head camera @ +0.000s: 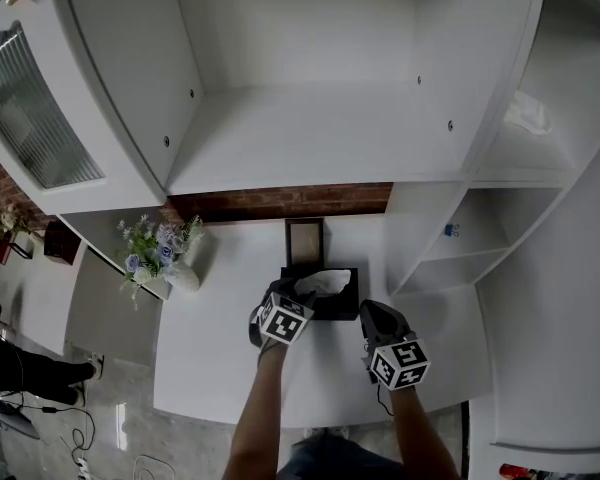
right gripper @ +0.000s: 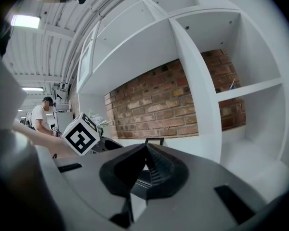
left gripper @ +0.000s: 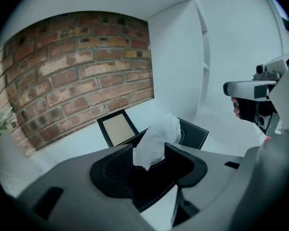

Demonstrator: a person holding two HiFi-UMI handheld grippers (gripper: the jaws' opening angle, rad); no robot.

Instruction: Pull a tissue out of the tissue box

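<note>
A black leather tissue box [head camera: 338, 301] with white stitching stands on the white counter, and a white tissue [head camera: 323, 282] sticks up from its slot. My left gripper [head camera: 288, 293] is at the box's left side. In the left gripper view its jaws [left gripper: 149, 152] stand open on either side of the tissue [left gripper: 159, 131], above the box [left gripper: 193, 134]. My right gripper [head camera: 372, 314] hovers just right of the box, shut with nothing in it; its jaws [right gripper: 145, 148] meet at the tips.
A small dark picture frame [head camera: 305, 240] leans against the brick wall behind the box. A vase of flowers [head camera: 160, 253] stands at the counter's left. White shelf compartments [head camera: 460, 248] rise on the right, and cupboards hang overhead.
</note>
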